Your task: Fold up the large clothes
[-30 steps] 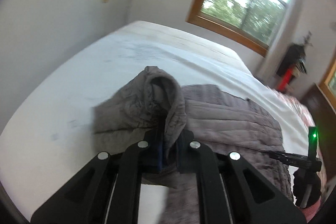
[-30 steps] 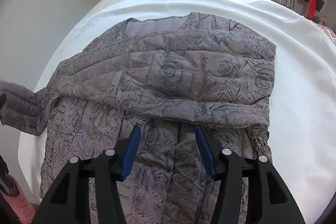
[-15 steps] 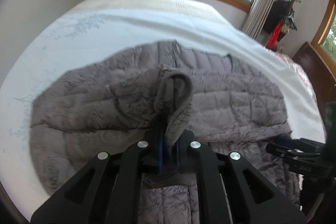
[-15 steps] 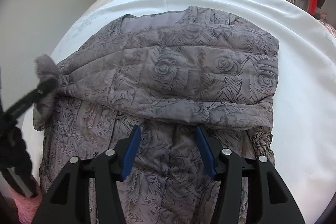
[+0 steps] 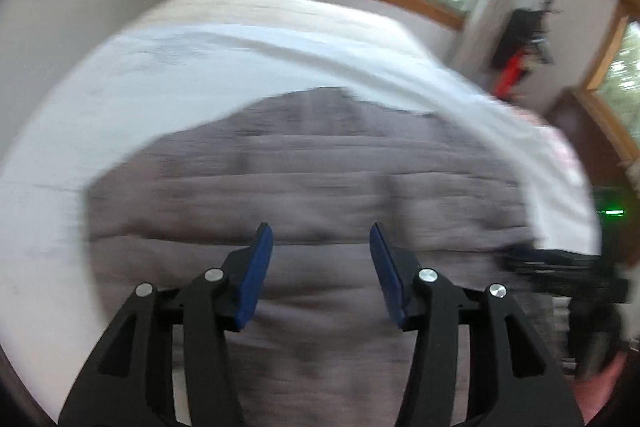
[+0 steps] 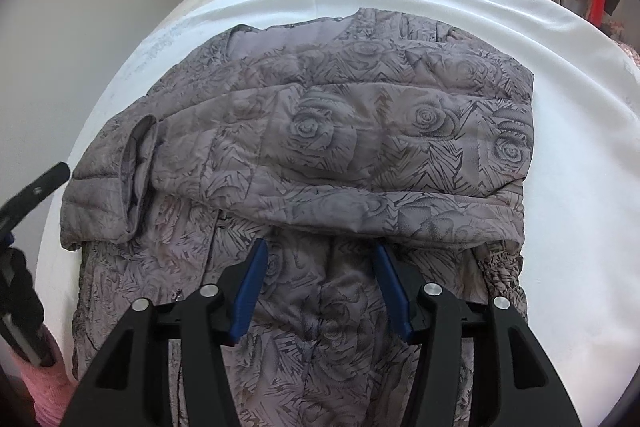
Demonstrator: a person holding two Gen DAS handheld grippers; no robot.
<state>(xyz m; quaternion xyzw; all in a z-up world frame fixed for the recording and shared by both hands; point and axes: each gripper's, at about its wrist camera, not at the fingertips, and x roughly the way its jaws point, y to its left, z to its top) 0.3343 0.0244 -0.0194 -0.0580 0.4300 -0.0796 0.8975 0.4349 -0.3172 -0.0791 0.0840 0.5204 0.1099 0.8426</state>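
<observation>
The quilted grey jacket (image 6: 320, 155), puffy with a rose print, lies in the middle of the white bed sheet (image 6: 560, 131), both sleeves folded across it. The slippery sleeves may slide off if bumped. Left gripper (image 5: 321, 247) and right gripper (image 6: 320, 259) hover above the jacket, both spread apart and empty.

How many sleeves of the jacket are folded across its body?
2: one sleeve lies across the jacket, its cuff at left; a second sleeve seems tucked beneath it.
</observation>
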